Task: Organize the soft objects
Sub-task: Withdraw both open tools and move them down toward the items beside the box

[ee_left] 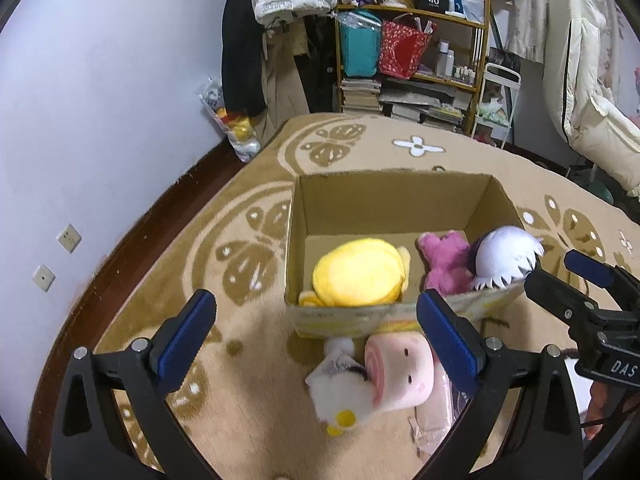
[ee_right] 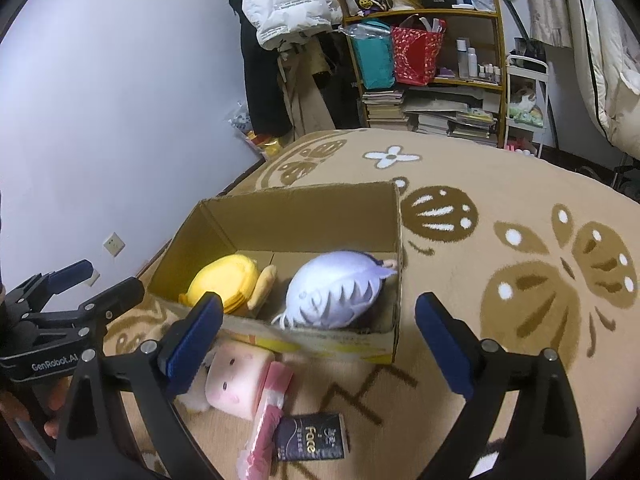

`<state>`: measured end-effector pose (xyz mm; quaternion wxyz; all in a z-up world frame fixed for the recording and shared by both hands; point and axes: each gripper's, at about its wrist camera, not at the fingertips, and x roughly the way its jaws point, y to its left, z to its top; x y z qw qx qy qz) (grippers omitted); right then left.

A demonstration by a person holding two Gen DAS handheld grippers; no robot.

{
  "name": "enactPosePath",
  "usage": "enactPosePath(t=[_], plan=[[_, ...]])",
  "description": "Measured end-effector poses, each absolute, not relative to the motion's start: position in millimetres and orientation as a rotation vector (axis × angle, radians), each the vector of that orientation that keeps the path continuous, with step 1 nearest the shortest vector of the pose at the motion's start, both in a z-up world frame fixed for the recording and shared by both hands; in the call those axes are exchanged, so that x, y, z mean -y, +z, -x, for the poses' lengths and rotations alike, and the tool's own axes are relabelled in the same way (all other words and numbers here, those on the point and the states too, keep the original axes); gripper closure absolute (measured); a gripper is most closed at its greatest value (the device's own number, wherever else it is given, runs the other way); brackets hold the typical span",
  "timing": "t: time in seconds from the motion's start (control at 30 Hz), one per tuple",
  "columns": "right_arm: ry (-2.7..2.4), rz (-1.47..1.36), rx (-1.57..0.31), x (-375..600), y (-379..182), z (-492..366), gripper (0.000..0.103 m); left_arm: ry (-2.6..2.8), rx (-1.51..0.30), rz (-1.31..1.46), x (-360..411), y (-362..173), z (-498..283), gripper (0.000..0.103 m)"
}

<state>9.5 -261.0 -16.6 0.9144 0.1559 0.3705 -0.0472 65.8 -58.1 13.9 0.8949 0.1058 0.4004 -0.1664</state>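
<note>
Here, both pairs of tongs stand wide with nothing between their blue pads. The left tongs (ee_left: 316, 332) hang over the near edge of an open brown cardboard box (ee_left: 384, 200) that sits on a beige carpet with brown butterfly patterns (ee_left: 248, 420). The right tongs (ee_right: 320, 340) hang over the same near edge from the other side, and each pair shows at the margin of the other's view.

Inside the box lie three soft toys. A round yellow plush toy (ee_left: 358, 274) fills the near left part of the floor of the box. A pink plush animal (ee_left: 444, 264) lies to its right, and a plush doll head with pale lilac spiky hair (ee_left: 506, 256) rests against the right wall, touching the pink one.

Outside the box, just in front of its near wall, a pale pink cylindrical plush with a small stitched face (ee_left: 396, 372) lies on the carpet. A white fluffy plush with a yellow foot (ee_left: 338, 396) is pressed against its left side. Beside these, in the right wrist view, lie a pink packet in clear wrap (ee_right: 268, 412) and a dark pack marked "Face" (ee_right: 310, 436), touching each other.

Beyond the carpet stands a wooden shelf crowded with bags, books and bottles (ee_left: 416, 60).
</note>
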Motion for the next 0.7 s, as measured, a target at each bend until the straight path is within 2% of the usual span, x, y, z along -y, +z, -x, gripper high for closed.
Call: enactPosePath(t=[0.7], plan=[[-0.074,-0.264,-0.874,233.8,-35.1,10.2,0.002,-0.326,-1.022,-0.195,38.8,-20.1,-61.4,0.003]])
